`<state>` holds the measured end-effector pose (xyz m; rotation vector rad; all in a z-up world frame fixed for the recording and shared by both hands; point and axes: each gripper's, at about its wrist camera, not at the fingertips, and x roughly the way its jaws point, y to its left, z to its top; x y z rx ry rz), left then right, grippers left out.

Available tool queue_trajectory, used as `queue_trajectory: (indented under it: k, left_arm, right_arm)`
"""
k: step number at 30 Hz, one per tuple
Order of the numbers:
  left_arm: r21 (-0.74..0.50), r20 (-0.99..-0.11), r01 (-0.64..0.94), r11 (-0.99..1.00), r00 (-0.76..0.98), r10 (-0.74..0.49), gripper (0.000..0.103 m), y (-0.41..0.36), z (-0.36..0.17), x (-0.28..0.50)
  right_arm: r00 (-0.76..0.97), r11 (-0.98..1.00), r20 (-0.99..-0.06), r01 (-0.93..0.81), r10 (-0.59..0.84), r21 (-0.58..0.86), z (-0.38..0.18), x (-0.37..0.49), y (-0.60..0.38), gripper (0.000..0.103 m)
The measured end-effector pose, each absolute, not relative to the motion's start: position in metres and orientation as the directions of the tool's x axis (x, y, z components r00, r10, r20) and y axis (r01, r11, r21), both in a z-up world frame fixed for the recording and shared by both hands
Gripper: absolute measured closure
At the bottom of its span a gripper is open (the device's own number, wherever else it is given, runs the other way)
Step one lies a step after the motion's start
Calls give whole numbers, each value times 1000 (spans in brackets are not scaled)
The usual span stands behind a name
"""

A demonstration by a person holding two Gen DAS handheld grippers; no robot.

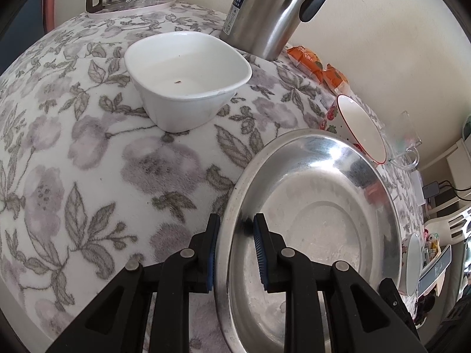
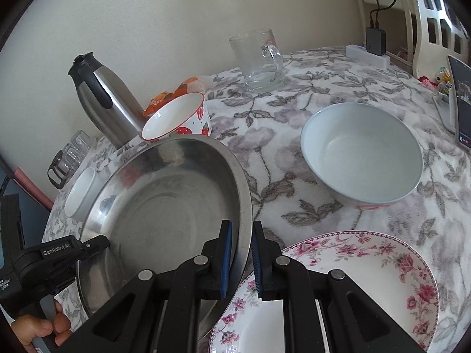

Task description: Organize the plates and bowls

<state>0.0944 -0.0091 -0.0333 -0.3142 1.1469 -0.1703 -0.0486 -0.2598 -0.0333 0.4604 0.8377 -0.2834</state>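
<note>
**Two grips on one steel plate: where it could slip**

While I hold the steel plate (image 1: 318, 220) by opposite edges, my left gripper (image 1: 237, 253) is pinched on its left rim and my right gripper (image 2: 242, 260) is clamped on its right rim, so the plate hangs between them, tilted, above the flowered cloth of the table (image 1: 88, 161). Its right edge sits over the floral plate (image 2: 353, 279), and I cannot tell whether the two touch.

My main worry is the grip itself: the pads bite only a narrow band of smooth, sloped metal, and if either hand twists or pulls apart from the other, I judge the rim could slide out and the plate drop onto the china below. Lowering one side faster would tip it and scrape the floral plate.

Close neighbours add risk. Just behind stands the strawberry bowl (image 2: 179, 117), with the steel flask (image 2: 103, 100) beside it; a swing backward could knock either. Well clear are the white square bowl (image 1: 188, 82) and the pale blue bowl (image 2: 362, 153).
</note>
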Motion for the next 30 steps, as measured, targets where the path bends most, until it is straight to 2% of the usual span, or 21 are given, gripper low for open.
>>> queue_trajectory:
  k: [9, 10, 11, 12, 13, 18, 20, 21, 23, 25, 28, 30]
  left_arm:
    - [-307, -880, -31, 951, 390, -272, 77, -11, -32, 94]
    - [-311, -880, -33, 950, 388, -274, 72, -11, -32, 94]
    - [-314, -880, -35, 949, 387, -276, 68, -11, -31, 93]
    - [-314, -879, -35, 949, 388, -277, 61, -11, -30, 93]
    - [-314, -877, -32, 949, 393, -277, 60, -11, -28, 92]
    - [-304, -869, -10, 953, 414, -272, 60, -11, -14, 86]
    - [-297, -864, -3, 955, 426, -267, 57, -10, -7, 81]
    - [-293, -863, 0, 956, 431, -264, 52, -10, -4, 80]
    - [-277, -863, 3, 961, 440, -250, 43, -11, 1, 77]
    - [-243, -871, 2, 970, 439, -220, 39, -13, 5, 75]
    - [-207, -881, 2, 978, 435, -187, 37, -14, 7, 71]
    - [-186, -888, -1, 983, 427, -168, 28, -13, 6, 69]
  right_arm:
    - [633, 855, -772, 429, -55, 291, -31, -51, -263, 89]
    - [631, 853, -774, 433, -56, 291, -30, -51, -263, 86]
    - [629, 850, -775, 440, -60, 291, -30, -52, -265, 77]
    - [630, 844, -774, 447, -62, 296, -29, -54, -266, 73]
    - [634, 839, -771, 450, -59, 306, -28, -55, -268, 68]
    - [648, 832, -759, 454, -63, 319, -20, -60, -270, 69]
    - [651, 834, -756, 452, -66, 317, -16, -62, -269, 67]
    - [651, 836, -756, 450, -68, 313, -14, -62, -268, 66]
    - [649, 843, -757, 445, -70, 303, -11, -63, -266, 52]
    - [649, 849, -757, 437, -71, 295, -9, -64, -263, 45]
    - [642, 860, -763, 430, -76, 276, -7, -66, -259, 39]
    - [634, 864, -769, 429, -80, 264, -7, -67, -256, 36]
